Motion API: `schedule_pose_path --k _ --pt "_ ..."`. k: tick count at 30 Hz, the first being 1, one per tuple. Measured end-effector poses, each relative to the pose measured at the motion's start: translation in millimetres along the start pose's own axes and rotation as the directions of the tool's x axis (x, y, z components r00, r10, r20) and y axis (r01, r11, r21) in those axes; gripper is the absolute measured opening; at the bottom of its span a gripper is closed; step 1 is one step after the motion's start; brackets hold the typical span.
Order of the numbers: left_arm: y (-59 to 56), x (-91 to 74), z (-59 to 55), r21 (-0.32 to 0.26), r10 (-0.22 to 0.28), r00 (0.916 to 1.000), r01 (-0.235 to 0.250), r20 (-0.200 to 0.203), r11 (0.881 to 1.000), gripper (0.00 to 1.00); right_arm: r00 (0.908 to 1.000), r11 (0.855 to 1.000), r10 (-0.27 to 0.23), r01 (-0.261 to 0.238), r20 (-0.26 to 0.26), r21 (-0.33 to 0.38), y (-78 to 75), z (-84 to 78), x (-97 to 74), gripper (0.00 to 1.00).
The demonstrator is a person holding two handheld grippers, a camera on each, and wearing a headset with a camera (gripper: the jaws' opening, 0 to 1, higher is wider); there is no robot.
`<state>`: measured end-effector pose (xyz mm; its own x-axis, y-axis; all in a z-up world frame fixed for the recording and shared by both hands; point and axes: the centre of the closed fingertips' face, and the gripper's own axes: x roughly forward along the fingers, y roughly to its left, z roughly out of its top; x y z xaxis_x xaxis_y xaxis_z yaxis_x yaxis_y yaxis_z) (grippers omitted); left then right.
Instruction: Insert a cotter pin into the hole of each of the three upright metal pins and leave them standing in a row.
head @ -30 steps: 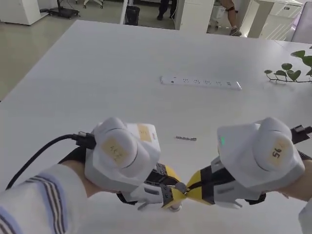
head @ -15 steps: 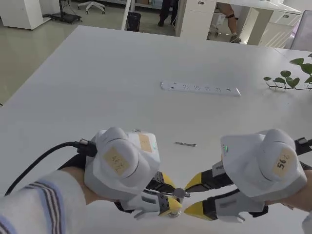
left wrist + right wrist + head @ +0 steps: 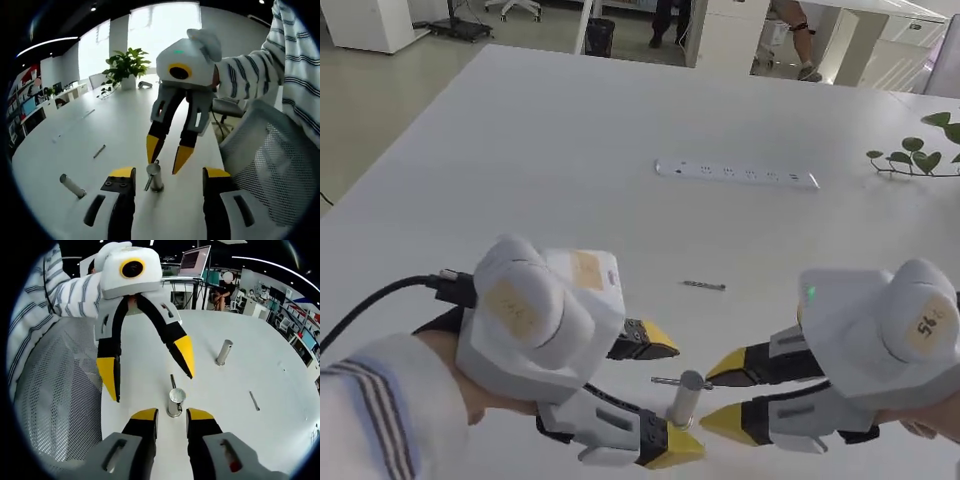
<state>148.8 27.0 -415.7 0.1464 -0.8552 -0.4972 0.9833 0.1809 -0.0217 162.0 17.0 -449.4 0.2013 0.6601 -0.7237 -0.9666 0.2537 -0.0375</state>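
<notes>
Metal pin (image 3: 685, 400) stands, cotter pin (image 3: 668, 381) seemingly through its hole; left gripper (image 3: 168, 174) and right gripper (image 3: 708, 402) both spread apart. Next: fetch spare cotter pin (image 3: 703, 285) at 12 o'clock.

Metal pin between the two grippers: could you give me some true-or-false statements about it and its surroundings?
1. The metal pin stands upright on the table. True.
2. The left gripper and right gripper are shut on it. False: both are open, fingers spread apart.
3. A cotter pin sticks out near its top. True.
4. The power strip touches it. False: it lies far across the table, beyond a loose cotter pin.
</notes>
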Motion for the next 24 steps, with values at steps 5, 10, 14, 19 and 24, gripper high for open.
schedule_pose_path --k 5,10,14,19,24 --pt "-2.0 -15.4 5.5 -0.016 0.039 0.9988 -0.039 0.031 0.999 0.56 0.9995 0.999 0.000 -0.001 0.032 0.035 2.7 2.4 1.0 0.21" --pt "-9.4 -33.7 -3.5 -0.093 0.062 0.9966 -0.057 0.055 0.994 0.58 0.9983 0.998 0.004 -0.008 0.058 0.055 5.6 3.5 0.8 0.21" --pt "-7.3 -55.0 -12.3 -0.169 0.144 0.9864 -0.129 0.079 0.977 0.62 0.9960 0.996 -0.007 0.000 0.089 0.086 4.5 5.7 0.6 0.22" --pt "-5.8 -79.2 -31.5 -0.216 0.194 0.9793 -0.178 0.057 0.960 0.71 0.9938 0.994 -0.012 0.000 0.111 0.113 3.6 6.4 2.3 0.23" --pt "2.2 -95.7 -51.8 -0.283 0.252 0.9674 -0.235 0.026 0.930 0.73 0.9926 0.992 -0.014 -0.002 0.121 0.129 2.8 6.0 3.6 0.25"
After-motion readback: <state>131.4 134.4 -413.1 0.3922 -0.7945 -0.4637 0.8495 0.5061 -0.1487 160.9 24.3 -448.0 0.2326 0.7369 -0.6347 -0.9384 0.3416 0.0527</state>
